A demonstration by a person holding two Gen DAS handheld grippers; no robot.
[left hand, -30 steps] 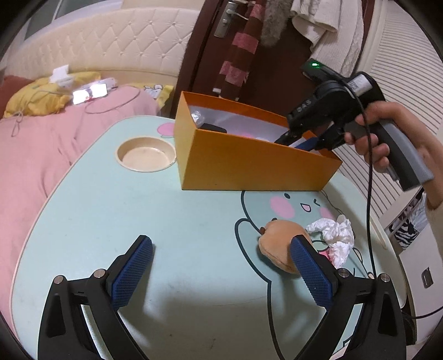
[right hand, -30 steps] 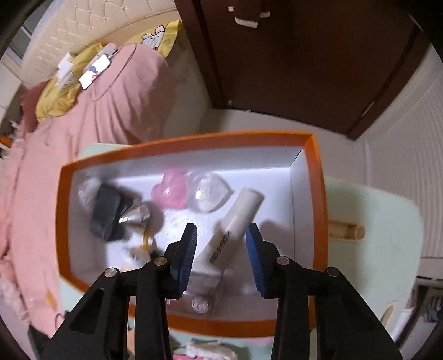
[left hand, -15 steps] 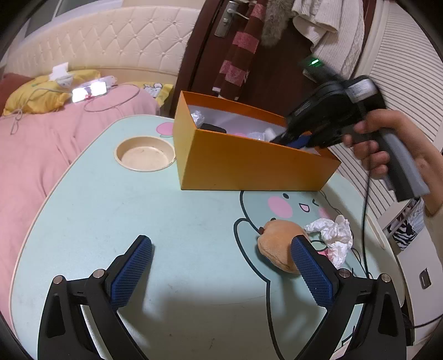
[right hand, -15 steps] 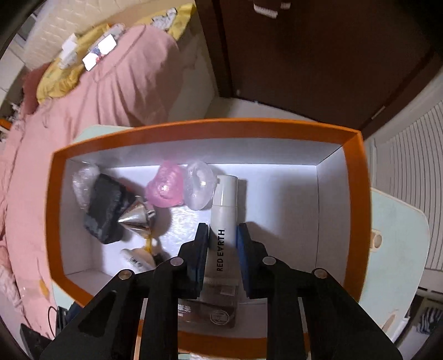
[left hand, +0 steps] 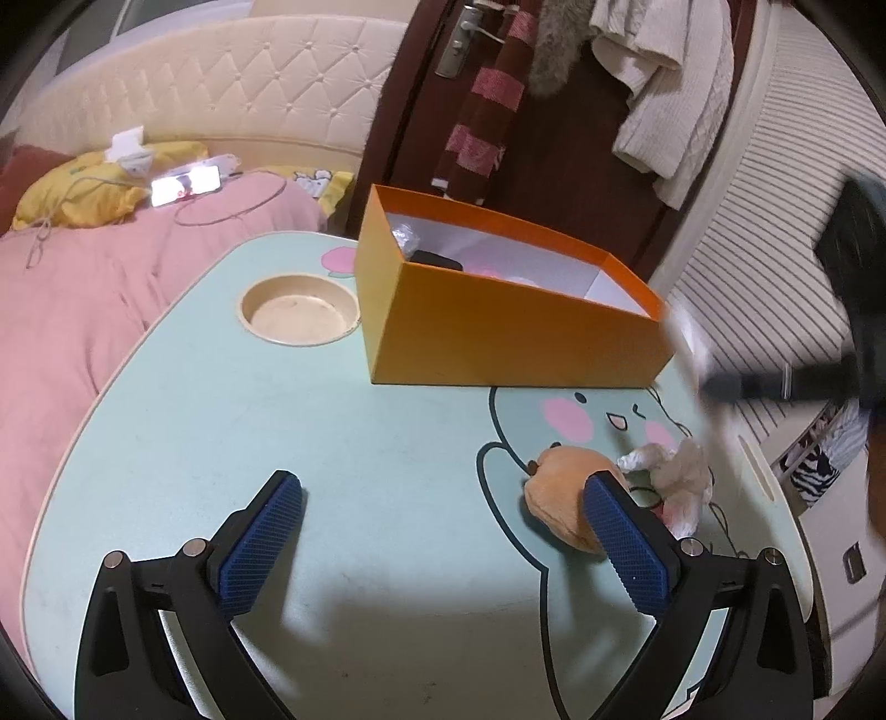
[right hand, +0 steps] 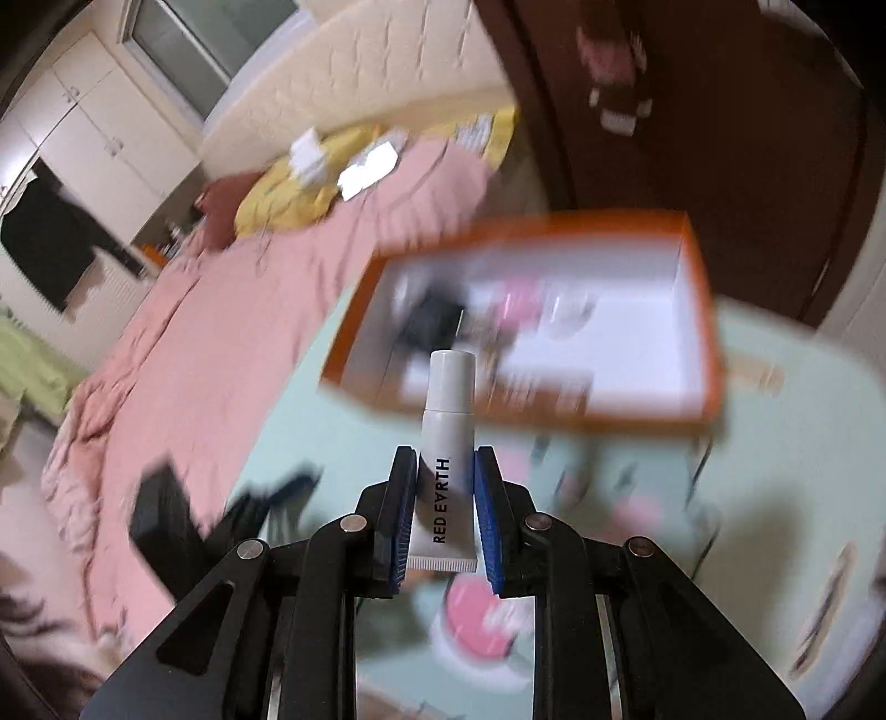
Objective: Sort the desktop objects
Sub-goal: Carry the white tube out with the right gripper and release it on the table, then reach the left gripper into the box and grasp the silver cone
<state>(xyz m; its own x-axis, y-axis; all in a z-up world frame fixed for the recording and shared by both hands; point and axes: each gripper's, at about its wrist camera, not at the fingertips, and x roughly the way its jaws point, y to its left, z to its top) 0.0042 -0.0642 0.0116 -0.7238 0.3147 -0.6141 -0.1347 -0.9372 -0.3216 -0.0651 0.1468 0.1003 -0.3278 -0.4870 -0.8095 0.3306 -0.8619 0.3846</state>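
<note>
Tube [right hand: 447, 454] clamped between right tool [right hand: 446, 512] pads

Bed: pink cover [left hand: 111, 310], cream tufted headboard [left hand: 232, 105] behind it.
Pillow: yellow [left hand: 77, 188], near the headboard.
Door: dark brown [left hand: 559, 166], metal handle [left hand: 457, 41], clothes hanging on it.
Wardrobe: white doors [right hand: 105, 138], far side.
Light: dim, indoor.

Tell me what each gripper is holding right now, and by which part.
The right gripper is shut on the white tube, pads clamping its lower, crimped-end half, cap pointing away. The left gripper is open and holds nothing.
</note>
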